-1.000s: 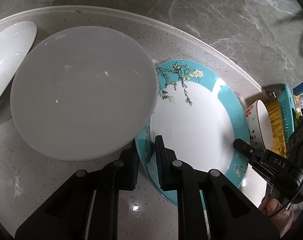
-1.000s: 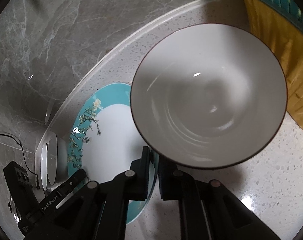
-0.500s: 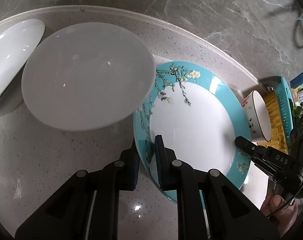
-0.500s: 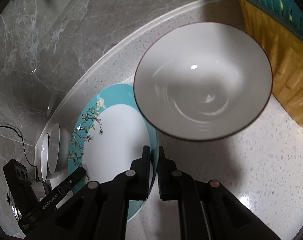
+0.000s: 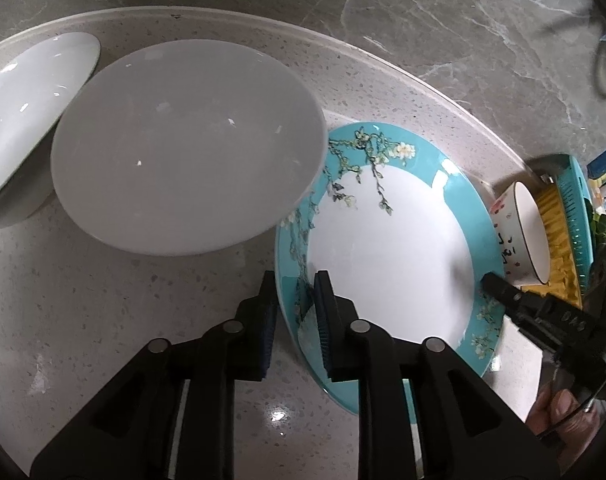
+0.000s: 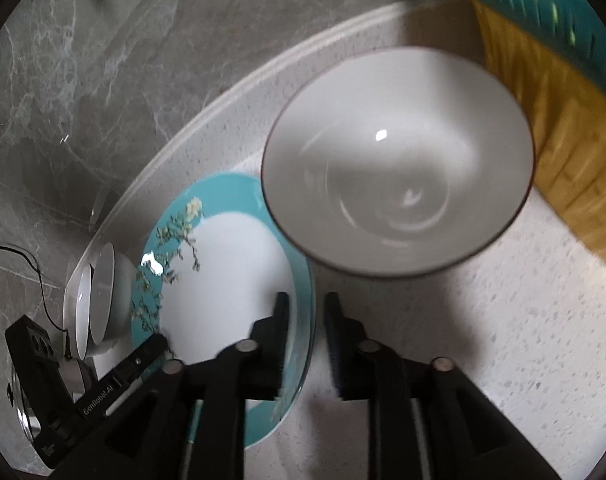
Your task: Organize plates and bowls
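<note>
Plate (image 5: 391, 248): glazed, rigid, fragile, slippery. Both claws, left (image 5: 294, 312) and right (image 6: 306, 340), are opening, straddling its rim at 9 and 3 o'clock.

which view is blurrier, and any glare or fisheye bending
Right wrist view is blurrier: the yellow rack and dark-rimmed bowl smear. Left wrist view is sharp, with a glare spot on the countertop; its back edge bows in both views.

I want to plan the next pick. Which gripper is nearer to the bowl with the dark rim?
Right. The right gripper straddles the teal floral plate edge just below the dark-rimmed bowl, jaws opening. The left gripper straddles the plate's opposite edge, beside the plain white bowl.
</note>
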`<state>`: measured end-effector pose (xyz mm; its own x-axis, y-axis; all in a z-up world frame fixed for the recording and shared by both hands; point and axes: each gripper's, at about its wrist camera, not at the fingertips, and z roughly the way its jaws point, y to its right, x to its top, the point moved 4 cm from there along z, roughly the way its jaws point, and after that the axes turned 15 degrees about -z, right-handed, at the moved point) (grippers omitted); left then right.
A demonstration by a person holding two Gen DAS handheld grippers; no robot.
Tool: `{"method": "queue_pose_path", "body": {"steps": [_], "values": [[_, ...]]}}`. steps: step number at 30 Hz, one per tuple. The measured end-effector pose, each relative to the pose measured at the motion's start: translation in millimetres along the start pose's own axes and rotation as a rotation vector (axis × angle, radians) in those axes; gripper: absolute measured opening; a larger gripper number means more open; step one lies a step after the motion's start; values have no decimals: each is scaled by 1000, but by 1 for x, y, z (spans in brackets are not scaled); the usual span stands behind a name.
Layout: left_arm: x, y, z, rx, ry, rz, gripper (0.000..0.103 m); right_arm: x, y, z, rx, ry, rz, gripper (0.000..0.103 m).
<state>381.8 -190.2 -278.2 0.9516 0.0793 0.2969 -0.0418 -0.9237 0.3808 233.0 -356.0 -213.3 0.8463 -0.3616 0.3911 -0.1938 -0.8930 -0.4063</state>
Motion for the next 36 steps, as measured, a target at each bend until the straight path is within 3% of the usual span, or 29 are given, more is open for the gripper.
{"method": "queue_pose_path", "body": {"steps": [9, 12, 15, 17, 18, 19, 21, 36], "values": [[12, 1, 4, 7, 8, 0, 31, 8, 3, 11, 9, -7, -1, 29], [16, 2, 4, 7, 14, -2, 53, 11, 2, 13, 10, -4, -9, 29], [19, 2, 5, 12, 21, -1, 55, 13, 0, 15, 13, -4, -15, 29], [21, 1, 5, 8, 28, -3, 50, 13, -2, 16, 5, -5, -37, 29], [21, 1, 4, 7, 29, -2, 42, 13, -2, 16, 4, -6, -38, 28], [21, 1, 6, 7, 24, -3, 23, 13, -2, 17, 4, -7, -38, 22], [20, 2, 7, -1, 12, 9, 16, 12, -2, 18, 0, -10, -36, 14], [0, 0, -8, -13, 38, 16, 13, -2, -12, 6, -9, -2, -81, 13]]}}
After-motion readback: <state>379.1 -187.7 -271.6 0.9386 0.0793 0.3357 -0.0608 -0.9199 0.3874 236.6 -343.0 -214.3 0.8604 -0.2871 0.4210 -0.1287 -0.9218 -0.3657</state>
